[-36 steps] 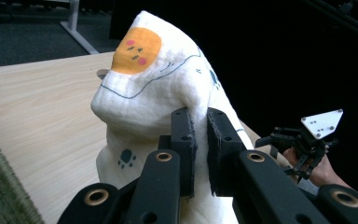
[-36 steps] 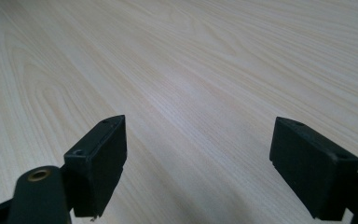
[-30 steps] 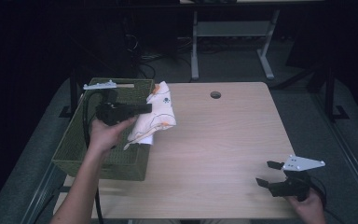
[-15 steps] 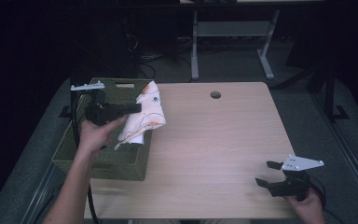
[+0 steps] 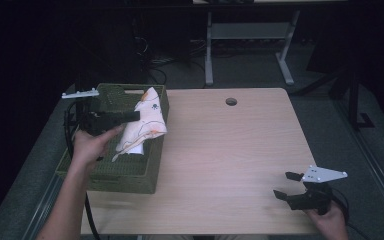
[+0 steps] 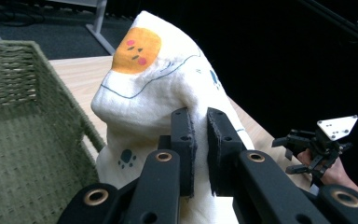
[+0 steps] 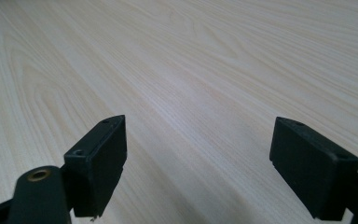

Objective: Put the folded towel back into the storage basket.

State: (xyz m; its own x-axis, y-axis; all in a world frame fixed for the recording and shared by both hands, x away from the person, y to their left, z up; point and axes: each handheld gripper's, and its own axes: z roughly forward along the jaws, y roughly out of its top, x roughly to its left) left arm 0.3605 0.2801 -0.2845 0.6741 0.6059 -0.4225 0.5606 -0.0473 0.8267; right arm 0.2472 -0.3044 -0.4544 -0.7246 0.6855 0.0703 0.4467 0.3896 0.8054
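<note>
1. The left hand-held gripper (image 5: 132,116) pinches a white printed cloth (image 5: 142,125) above the green woven basket (image 5: 125,172).
2. The right hand-held gripper (image 5: 286,186) gapes wide over the pale wooden table (image 5: 230,150).
3. The room is dark.

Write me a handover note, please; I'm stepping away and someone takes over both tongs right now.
Left tongs: shut on the white printed cloth, held above the green woven basket at the table's left edge.
Right tongs: open, holding nothing, low over the bare wooden table at its near right corner.
Done: cloth gripped and off the tabletop.
Left: probably lower the cloth into the basket and release it; it hangs over the basket's right rim.
</note>
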